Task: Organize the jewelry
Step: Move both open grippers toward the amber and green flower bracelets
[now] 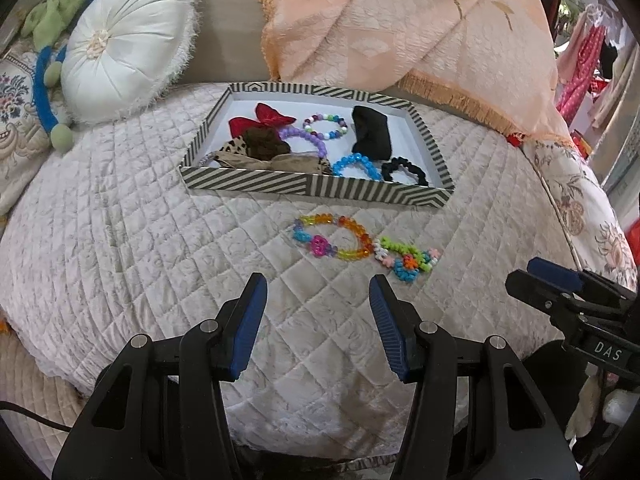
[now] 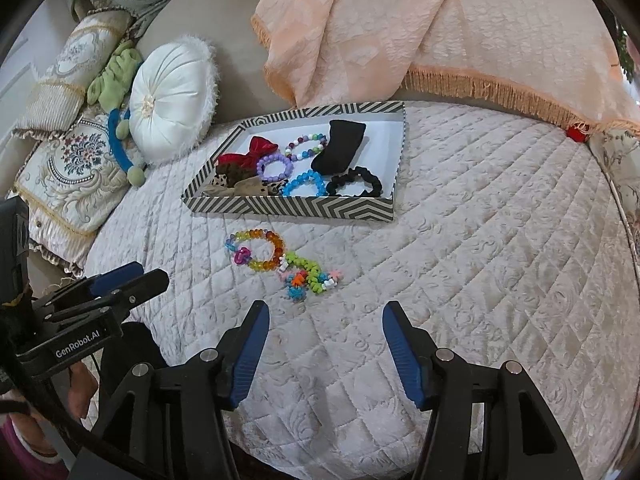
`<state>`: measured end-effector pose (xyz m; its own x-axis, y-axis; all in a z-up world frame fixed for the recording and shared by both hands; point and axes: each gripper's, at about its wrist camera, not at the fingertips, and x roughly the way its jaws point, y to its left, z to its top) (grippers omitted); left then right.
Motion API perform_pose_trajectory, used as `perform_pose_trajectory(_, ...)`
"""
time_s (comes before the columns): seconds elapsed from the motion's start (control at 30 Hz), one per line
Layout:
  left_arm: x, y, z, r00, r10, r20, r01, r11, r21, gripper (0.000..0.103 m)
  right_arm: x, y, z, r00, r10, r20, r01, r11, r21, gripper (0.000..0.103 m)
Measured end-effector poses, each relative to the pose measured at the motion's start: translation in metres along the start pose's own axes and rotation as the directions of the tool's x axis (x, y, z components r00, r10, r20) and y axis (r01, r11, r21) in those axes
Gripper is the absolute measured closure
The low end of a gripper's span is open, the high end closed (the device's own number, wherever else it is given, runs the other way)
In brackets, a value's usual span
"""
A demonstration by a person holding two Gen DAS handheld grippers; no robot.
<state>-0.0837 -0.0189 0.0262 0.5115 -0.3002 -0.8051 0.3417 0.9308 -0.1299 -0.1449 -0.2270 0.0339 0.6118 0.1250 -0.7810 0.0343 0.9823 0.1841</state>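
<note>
Two bracelets, the rainbow bracelet and the flower bracelet, lie touching at mid-frame, just below the striped tray. Both the left tongs and right tongs hang spread, empty. Best pinch one bead strand alone. Quilted bed; cushions upper left.

Both wrist views look steeply down over the bed from its near edge, side by side; both share the tray and the loose bracelets.

Quilted cream bedspread, round white cushion, peach fringed throw, beige headboard
</note>
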Motion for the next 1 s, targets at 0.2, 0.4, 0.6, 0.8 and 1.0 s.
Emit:
perform_pose_trajectory(0.2,0.005,0.015,0.002,1.000,0.017,-0.016,-0.017,0.999,-0.032,0.050,0.006,0.003,0.002,1.000,-0.004,-0.016,0.004,1.000,-0.017,0.046)
perform_pose_trajectory(0.4,0.007,0.038,0.006,0.999,0.028,-0.023,-0.030,0.996,-0.081,0.050,0.015,-0.006,0.011,1.000,-0.010,-0.026,0.010,1.000,-0.010,0.046)
perform_pose_trajectory(0.6,0.020,0.057,0.013,0.998,0.020,-0.056,-0.027,0.992,-0.120,0.050,0.039,-0.010,0.020,0.998,0.003,-0.059,-0.004,1.000,-0.007,0.046)
perform_pose_trajectory(0.8,0.048,0.054,0.029,0.995,0.000,-0.104,-0.012,0.993,-0.121,0.050,0.084,-0.002,0.024,0.992,0.002,-0.124,-0.011,0.997,-0.074,0.046)
perform_pose_trajectory(1.0,0.087,0.052,0.047,0.988,0.012,-0.151,-0.031,0.992,-0.120,0.050,0.113,-0.002,0.030,0.988,-0.022,-0.151,0.002,0.991,-0.131,0.053)
